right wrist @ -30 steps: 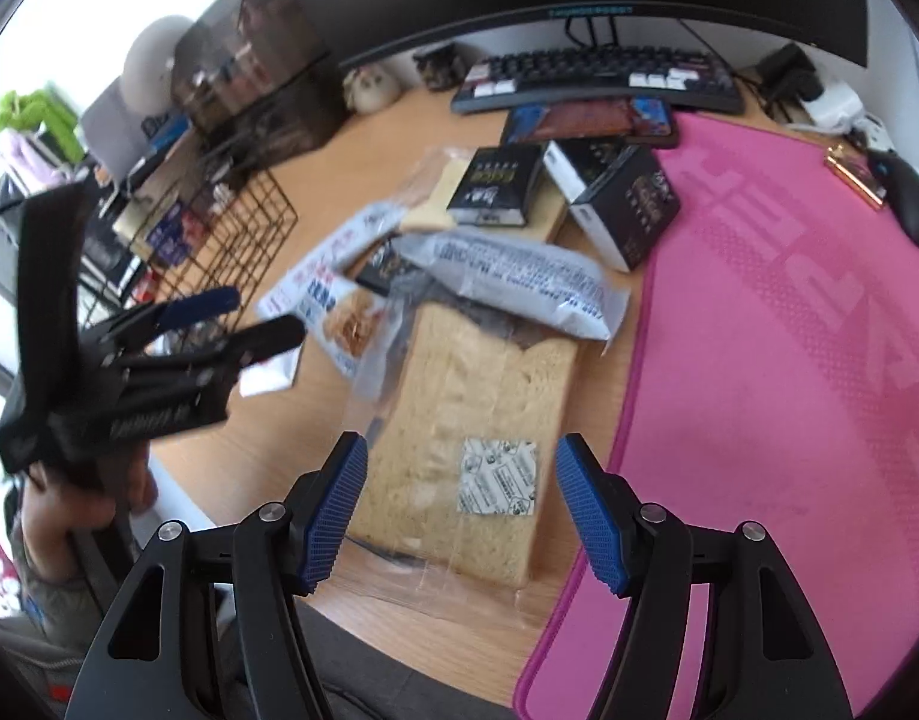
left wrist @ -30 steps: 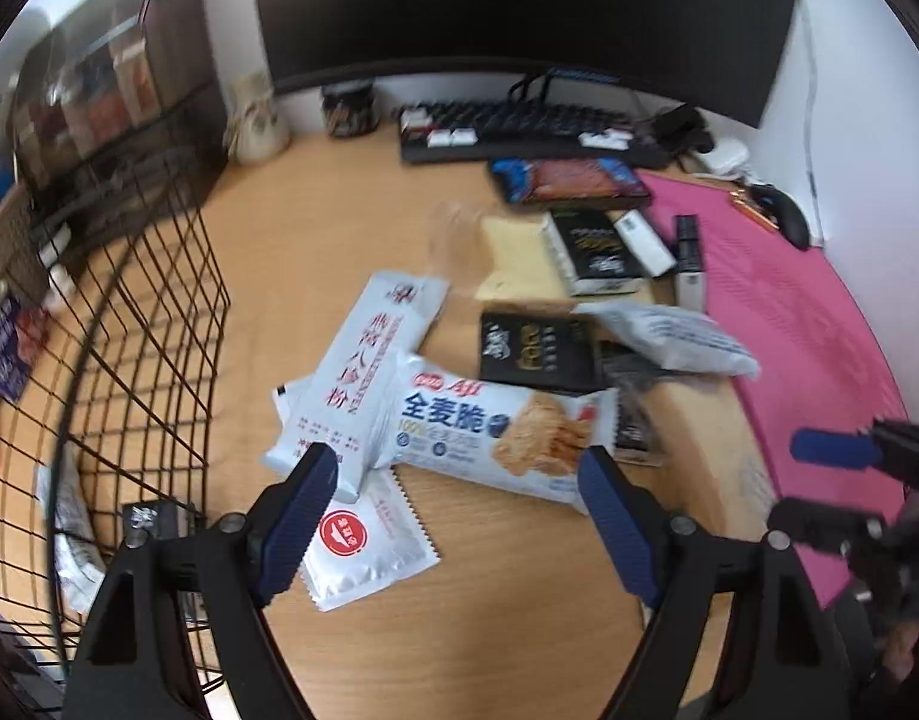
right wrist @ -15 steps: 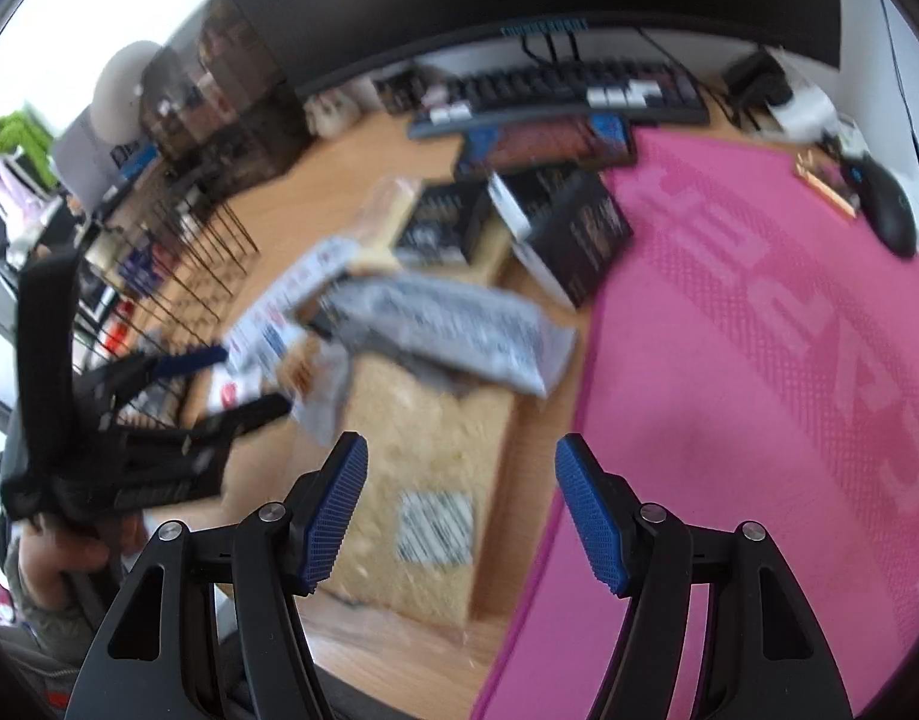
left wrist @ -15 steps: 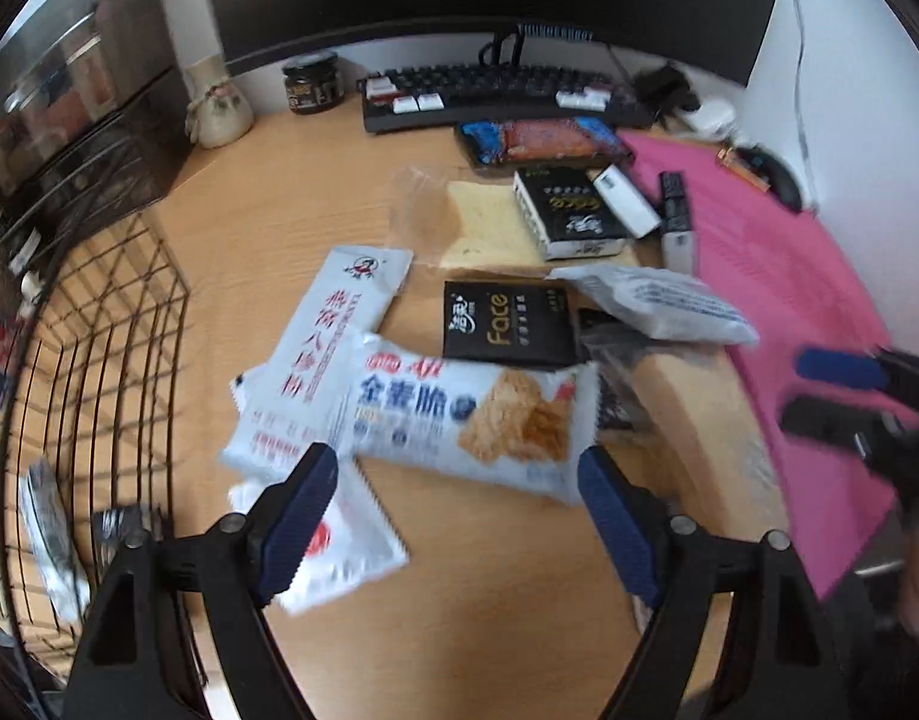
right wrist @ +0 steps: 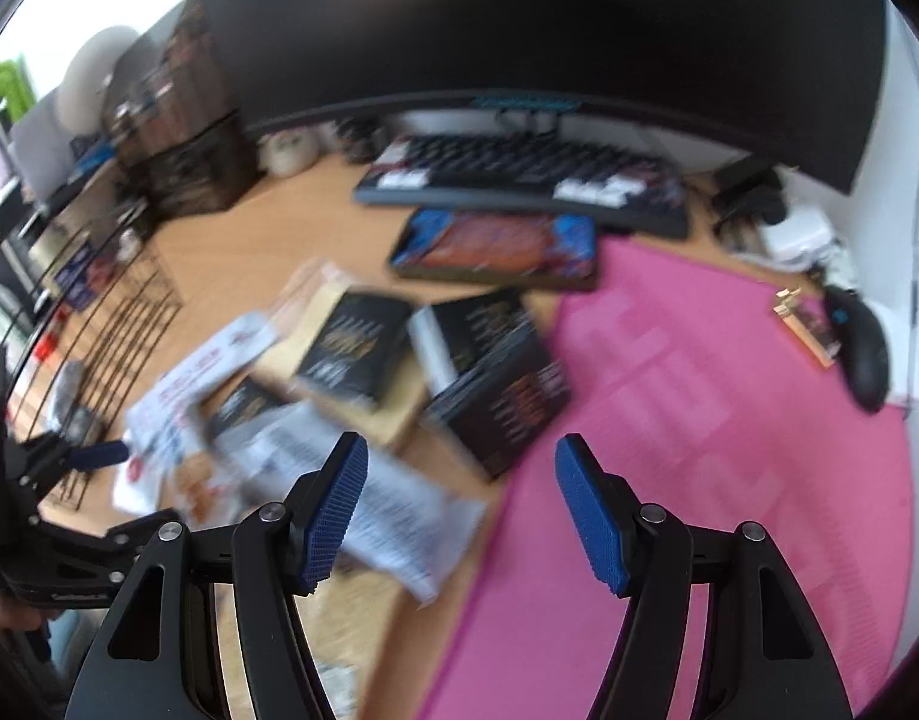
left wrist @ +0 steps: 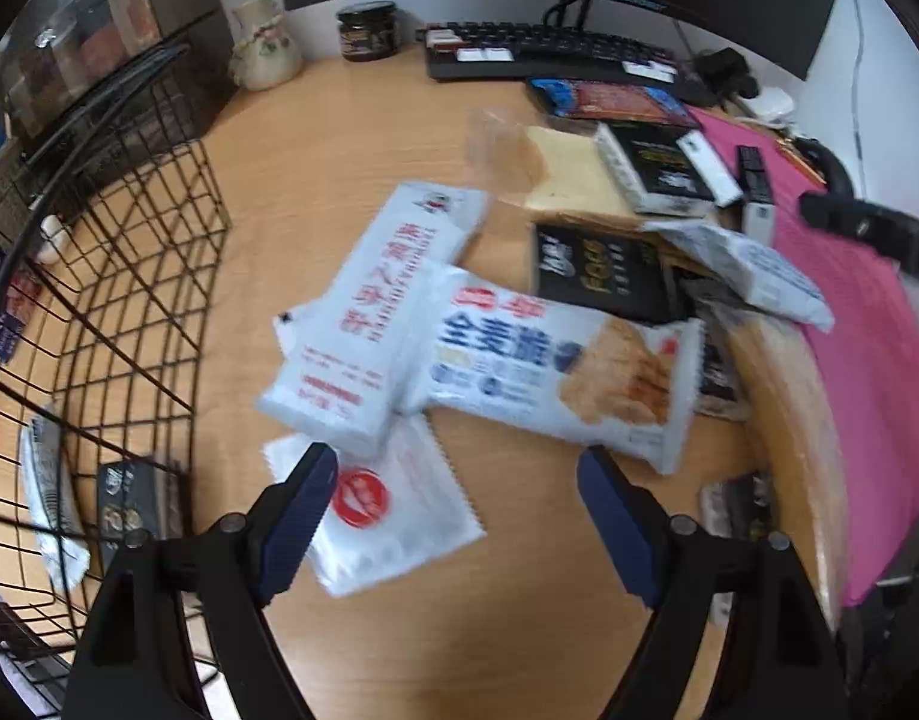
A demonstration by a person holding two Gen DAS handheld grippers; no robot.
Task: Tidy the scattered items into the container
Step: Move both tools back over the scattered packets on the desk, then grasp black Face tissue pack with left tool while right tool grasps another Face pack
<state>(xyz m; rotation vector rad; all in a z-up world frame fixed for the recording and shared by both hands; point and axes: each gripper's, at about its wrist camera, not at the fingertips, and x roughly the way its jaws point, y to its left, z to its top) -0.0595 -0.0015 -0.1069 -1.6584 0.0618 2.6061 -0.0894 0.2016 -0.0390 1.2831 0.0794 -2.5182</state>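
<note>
Snack packets lie scattered on the wooden desk (left wrist: 351,120). My left gripper (left wrist: 459,480) hangs open just above a small white sachet with a red circle (left wrist: 393,516), with a long white packet (left wrist: 375,312) and a blue-lettered cracker packet (left wrist: 555,366) beyond its tips. Nothing sits between its fingers. The black wire basket (left wrist: 129,276) stands at the left and holds a few items. My right gripper (right wrist: 459,480) is open and empty over the edge of the pink mat (right wrist: 729,420), near a black box (right wrist: 495,378) and a grey-white packet (right wrist: 363,480). Bagged bread (left wrist: 573,174) lies further back.
A keyboard (left wrist: 549,54) and a dark monitor (right wrist: 519,18) stand at the back. A jar (left wrist: 366,30) and a small vase (left wrist: 264,42) sit at the back left, a mouse (right wrist: 864,348) at the far right. Dark drawers (right wrist: 183,138) rise behind the basket.
My left gripper sank closer to the packets, which now fill more of its view. My right gripper swung away from the bread slab toward the mat edge and the black boxes.
</note>
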